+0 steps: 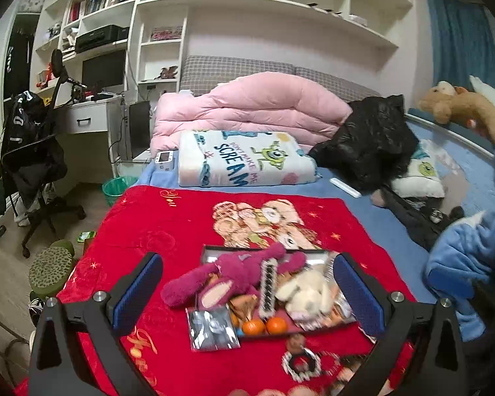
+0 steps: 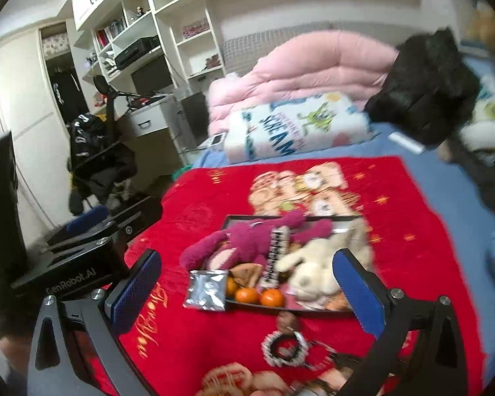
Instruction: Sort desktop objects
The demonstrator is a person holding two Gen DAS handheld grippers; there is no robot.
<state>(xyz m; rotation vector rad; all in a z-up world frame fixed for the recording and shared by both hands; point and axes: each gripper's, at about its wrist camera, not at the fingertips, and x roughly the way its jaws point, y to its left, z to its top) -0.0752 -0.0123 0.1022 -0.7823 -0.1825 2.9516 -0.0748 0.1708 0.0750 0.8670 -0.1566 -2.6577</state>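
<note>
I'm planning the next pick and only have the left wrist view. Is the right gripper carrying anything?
Observer: No. The right gripper has its fingers wide apart with nothing between them, and the tray lies ahead of it.
Operator: Where does my left gripper sit relative to it?
Observer: The left gripper is on the right one's left side, at the left edge of the red blanket.
Operator: Any marking on its body?
Observer: Yes, white GenRobot.AI lettering on its black side.

Pink duvet (image 1: 247,105), black office chair (image 1: 36,171)
</note>
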